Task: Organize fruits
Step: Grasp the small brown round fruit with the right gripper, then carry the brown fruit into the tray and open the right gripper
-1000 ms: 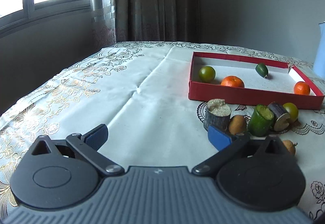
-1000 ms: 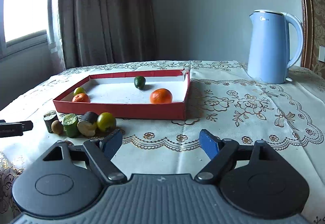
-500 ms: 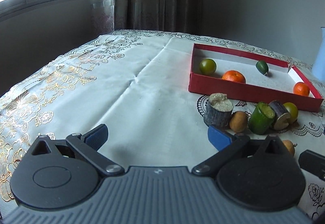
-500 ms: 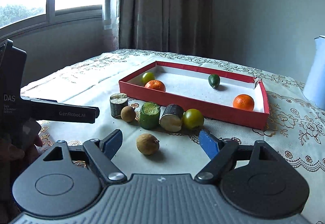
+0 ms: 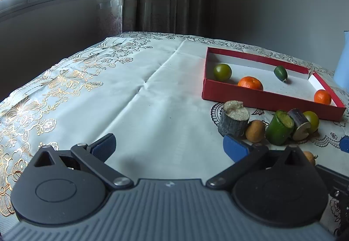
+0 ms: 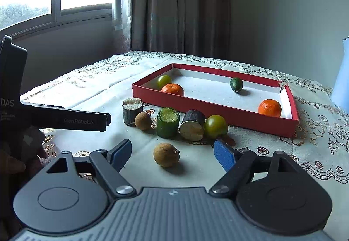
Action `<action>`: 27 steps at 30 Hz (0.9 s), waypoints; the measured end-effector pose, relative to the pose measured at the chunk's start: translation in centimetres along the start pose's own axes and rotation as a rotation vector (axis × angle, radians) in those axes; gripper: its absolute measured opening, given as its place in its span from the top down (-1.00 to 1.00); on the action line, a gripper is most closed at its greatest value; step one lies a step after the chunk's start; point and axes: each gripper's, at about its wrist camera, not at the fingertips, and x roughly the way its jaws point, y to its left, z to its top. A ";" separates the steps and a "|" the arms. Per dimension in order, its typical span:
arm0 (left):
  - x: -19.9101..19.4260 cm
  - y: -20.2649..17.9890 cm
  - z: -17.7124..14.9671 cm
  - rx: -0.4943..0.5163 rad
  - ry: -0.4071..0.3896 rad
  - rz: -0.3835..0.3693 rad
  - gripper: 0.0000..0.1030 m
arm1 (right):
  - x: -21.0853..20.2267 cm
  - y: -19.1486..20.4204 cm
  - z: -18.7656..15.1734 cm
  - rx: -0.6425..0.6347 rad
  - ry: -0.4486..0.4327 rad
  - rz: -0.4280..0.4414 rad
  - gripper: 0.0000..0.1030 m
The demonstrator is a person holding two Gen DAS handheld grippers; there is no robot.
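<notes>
The task stood partly done. The shallow red cardboard tray with a white floor [image 6: 218,107] lay on the counter [image 5: 152,110], which was covered by a pale cloth with gold floral print, towards its far right corner. It held four fruits: a round yellow-green fruit [image 6: 164,81] and an orange mandarin [image 6: 172,89] together in the tray's near left corner, a small dark green oval fruit [image 6: 236,84] by the far wall, and a second orange mandarin [image 6: 269,107] in the near right corner. Much of the tray floor was bare.

Six items remained outside, on the cloth just in front of the tray's near wall. In a row, left to right in the right wrist view: a grey-barked cane stub with a pale cut top [image 6: 132,110], a small brown round longan [image 6: 143,121], a green cane stub [image 6: 168,122], a dark purple cane stub lying on its side [image 6: 193,124], and a yellow-green round fruit [image 6: 216,127] touching it. A second brown longan with a short stem [image 6: 166,154] lay alone, nearer the counter's front edge.

The right tongs [image 6: 173,154] stood wide and empty, with the lone longan between the blue pads [image 6: 222,153] but untouched. The left tongs [image 5: 169,145] were likewise wide and empty over bare cloth, left of the row.

Judgement: the lone longan appeared the next item for collection; six transfers appeared outstanding.
</notes>
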 end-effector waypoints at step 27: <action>-0.2 0.4 -0.1 -0.030 -0.009 -0.017 -1.00 | 2.4 0.3 -0.1 0.016 0.062 0.003 0.43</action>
